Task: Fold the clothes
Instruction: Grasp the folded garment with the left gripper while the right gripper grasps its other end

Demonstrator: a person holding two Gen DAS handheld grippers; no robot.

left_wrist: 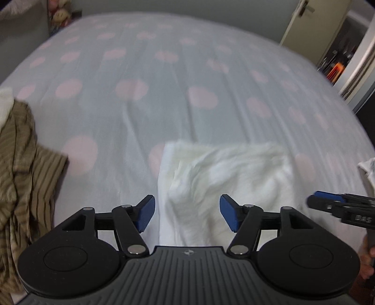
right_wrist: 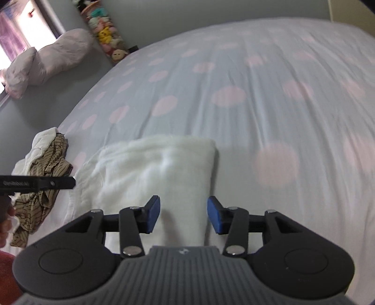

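Above the white garment (left_wrist: 225, 178), both claws (left_wrist: 187, 213) (right_wrist: 184, 214) gape wide, empty.

A bed (right_wrist: 269, 98) with a pale sheet dotted in pink fills the room, grey walls (right_wrist: 164, 16) behind it, a bright window (right_wrist: 21, 30) at the left, and a cream door (left_wrist: 311, 30) standing open.
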